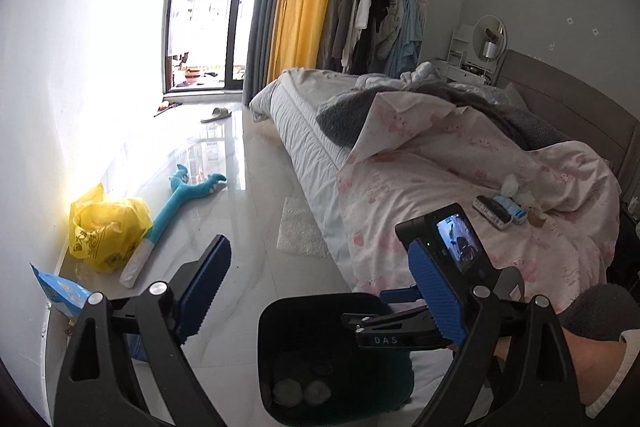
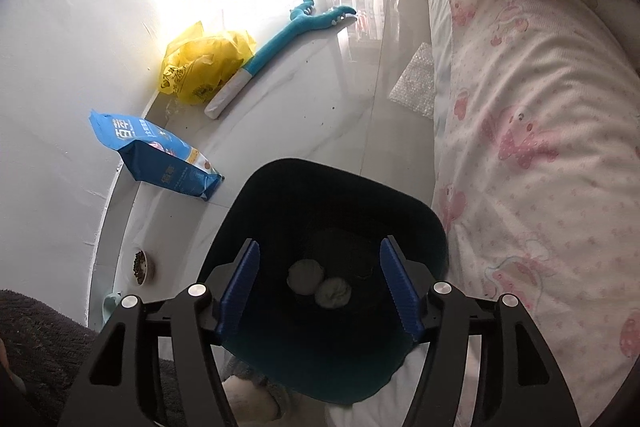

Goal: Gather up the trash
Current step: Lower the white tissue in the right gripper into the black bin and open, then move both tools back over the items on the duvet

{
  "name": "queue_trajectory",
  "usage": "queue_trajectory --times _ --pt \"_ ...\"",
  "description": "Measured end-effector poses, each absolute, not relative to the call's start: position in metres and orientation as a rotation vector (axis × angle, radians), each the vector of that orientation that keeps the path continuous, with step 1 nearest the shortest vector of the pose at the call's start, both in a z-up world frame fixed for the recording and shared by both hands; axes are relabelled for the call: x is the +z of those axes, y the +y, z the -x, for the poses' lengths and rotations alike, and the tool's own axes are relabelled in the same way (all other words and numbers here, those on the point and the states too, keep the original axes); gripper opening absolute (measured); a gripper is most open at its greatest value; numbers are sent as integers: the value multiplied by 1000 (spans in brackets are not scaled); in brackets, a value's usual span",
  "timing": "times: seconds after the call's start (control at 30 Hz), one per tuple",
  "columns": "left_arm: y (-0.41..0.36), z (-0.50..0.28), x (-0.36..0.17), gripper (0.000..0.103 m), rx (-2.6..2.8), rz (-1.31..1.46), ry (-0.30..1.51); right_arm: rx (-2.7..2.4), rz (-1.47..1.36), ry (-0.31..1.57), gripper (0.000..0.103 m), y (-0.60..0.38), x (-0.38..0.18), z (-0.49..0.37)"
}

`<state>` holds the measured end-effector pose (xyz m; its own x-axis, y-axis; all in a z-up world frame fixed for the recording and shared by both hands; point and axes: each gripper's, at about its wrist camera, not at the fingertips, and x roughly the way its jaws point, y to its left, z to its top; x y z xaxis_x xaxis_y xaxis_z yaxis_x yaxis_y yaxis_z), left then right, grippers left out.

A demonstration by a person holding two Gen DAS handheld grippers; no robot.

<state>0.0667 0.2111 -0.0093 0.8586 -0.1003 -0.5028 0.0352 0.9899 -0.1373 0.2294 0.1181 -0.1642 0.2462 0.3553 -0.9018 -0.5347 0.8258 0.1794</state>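
Observation:
A black trash bin [image 2: 280, 187] stands on the floor beside the bed, with two crumpled white paper wads [image 2: 306, 277] at its bottom. My right gripper [image 2: 320, 287] is open and empty, right above the bin's mouth. In the left wrist view the bin [image 1: 288, 319] sits low in the middle, and my left gripper [image 1: 320, 287] is open and empty above it. The right gripper [image 1: 400, 323] with its camera shows there over the bin's right rim. White tissue [image 1: 512, 185], a wrapper [image 1: 490, 213] and small items lie on the pink quilt [image 1: 440, 179].
A yellow plastic bag [image 2: 200, 67], a blue pet-food bag [image 2: 152, 151], a teal plush toy [image 2: 280, 39] and a bubble-wrap sheet [image 2: 416, 83] lie on the glossy floor. A food bowl [image 2: 142, 267] sits by the wall. The bed [image 2: 540, 107] fills the right side.

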Motion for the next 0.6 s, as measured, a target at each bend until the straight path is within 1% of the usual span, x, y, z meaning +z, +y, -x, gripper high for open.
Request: queue_trajectory --times 0.17,0.33,0.47,0.6 --pt "196 -68 12 95 -82 111 483 618 148 1090 69 99 -139 -229" --pt "189 -78 15 96 -97 140 487 625 108 958 73 70 -110 -228" --pt "179 -88 20 96 -107 132 498 605 104 873 75 42 -90 -229" --pt "168 -95 19 96 -131 146 506 553 84 832 76 4 -82 -234"
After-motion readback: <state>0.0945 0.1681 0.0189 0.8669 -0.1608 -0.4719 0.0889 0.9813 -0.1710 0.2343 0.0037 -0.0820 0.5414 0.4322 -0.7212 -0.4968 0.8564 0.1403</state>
